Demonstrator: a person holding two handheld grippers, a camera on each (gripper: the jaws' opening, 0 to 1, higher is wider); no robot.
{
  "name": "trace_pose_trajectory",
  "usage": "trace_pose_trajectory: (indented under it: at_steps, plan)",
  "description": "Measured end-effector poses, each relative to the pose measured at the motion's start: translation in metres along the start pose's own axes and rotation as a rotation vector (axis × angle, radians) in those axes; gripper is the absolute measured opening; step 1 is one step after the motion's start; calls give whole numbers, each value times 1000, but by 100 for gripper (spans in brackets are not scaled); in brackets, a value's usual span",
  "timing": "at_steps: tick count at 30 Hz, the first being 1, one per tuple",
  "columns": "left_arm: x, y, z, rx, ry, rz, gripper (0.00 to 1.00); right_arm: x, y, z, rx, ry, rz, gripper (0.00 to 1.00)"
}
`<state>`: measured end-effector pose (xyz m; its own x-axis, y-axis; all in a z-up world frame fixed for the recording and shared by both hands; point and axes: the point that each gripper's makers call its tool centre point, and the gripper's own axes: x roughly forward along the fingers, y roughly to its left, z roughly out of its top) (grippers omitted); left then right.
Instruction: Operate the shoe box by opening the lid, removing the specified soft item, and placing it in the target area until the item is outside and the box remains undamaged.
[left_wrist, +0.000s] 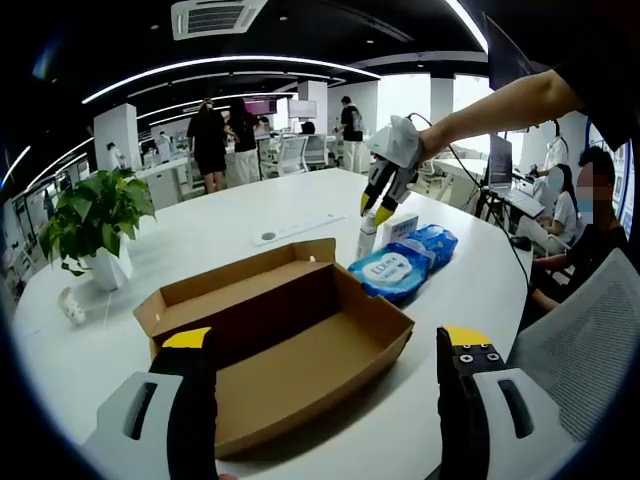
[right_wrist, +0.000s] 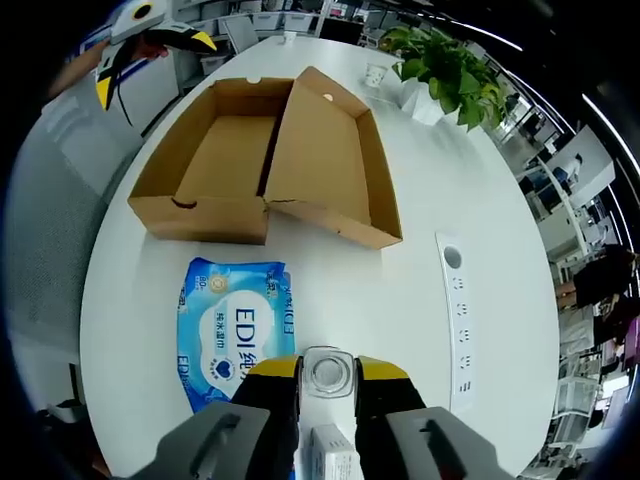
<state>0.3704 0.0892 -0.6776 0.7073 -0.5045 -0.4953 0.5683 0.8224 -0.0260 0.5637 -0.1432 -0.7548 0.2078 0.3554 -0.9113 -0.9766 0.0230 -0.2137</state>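
The brown cardboard shoe box (left_wrist: 385, 312) lies open and empty on the white table, its lid (right_wrist: 325, 160) folded flat beside the base (right_wrist: 200, 215). A blue pack of wet wipes (left_wrist: 400, 265) (right_wrist: 235, 330) rests on the table outside the box. My left gripper (left_wrist: 325, 345) hangs open over the box's near edge, and it shows again (right_wrist: 150, 30) past the box's far side. My right gripper (right_wrist: 328, 366) (left_wrist: 375, 208) points down, with its jaws closed against the cap of a small clear bottle (right_wrist: 328, 378) (left_wrist: 367, 240) that stands beside the wipes.
A small white carton (left_wrist: 402, 227) (right_wrist: 330, 455) stands by the bottle. A potted plant (left_wrist: 95, 215) (right_wrist: 450, 70) and a paper cup (right_wrist: 375, 75) sit farther off. A power strip (right_wrist: 458, 320) is set into the table (left_wrist: 200, 240). A person (left_wrist: 590, 230) sits at the edge.
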Motion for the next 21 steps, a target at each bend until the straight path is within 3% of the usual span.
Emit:
trace_pose_trajectory:
  at_steps: [21]
  plan:
    - [-2, 6, -2, -7, 15, 21, 93, -4, -13, -3, -16, 14, -49, 20]
